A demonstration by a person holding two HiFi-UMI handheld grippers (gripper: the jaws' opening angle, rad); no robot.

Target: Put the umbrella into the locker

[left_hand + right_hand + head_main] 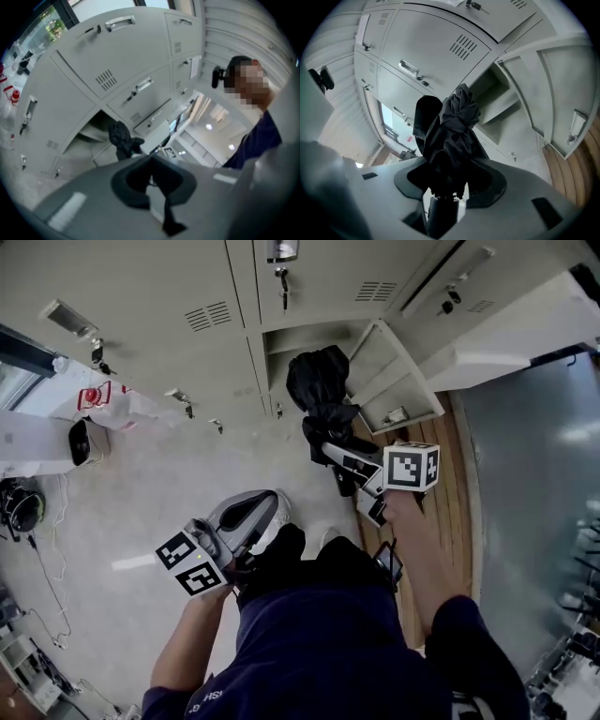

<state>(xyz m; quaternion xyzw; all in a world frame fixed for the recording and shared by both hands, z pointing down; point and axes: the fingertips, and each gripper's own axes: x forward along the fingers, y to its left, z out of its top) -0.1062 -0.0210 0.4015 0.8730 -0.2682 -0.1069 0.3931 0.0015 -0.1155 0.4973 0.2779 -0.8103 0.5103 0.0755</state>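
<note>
A folded black umbrella (pixel 319 381) hangs in front of the open locker (pixel 309 338) in the bottom row, whose door (pixel 394 381) swings out to the right. My right gripper (pixel 330 452) is shut on the umbrella near its handle. In the right gripper view the bunched canopy (pixel 457 126) rises from the right gripper (pixel 450 173) toward the open compartment (pixel 499 105), with the handle (pixel 440 213) below. My left gripper (pixel 275 504) hangs lower left over the floor, shut and holding nothing. Past the left gripper (pixel 151 160), the left gripper view shows the umbrella (pixel 123 138) and the open locker (pixel 86 133).
Closed grey lockers (pixel 169 306) fill the wall, with keys (pixel 282 282) hanging in one door. A red-and-white bag (pixel 108 404) and a black object (pixel 80 442) lie at the left. A wooden floor strip (pixel 455 512) runs along the right. The person's body (pixel 319 634) fills the bottom.
</note>
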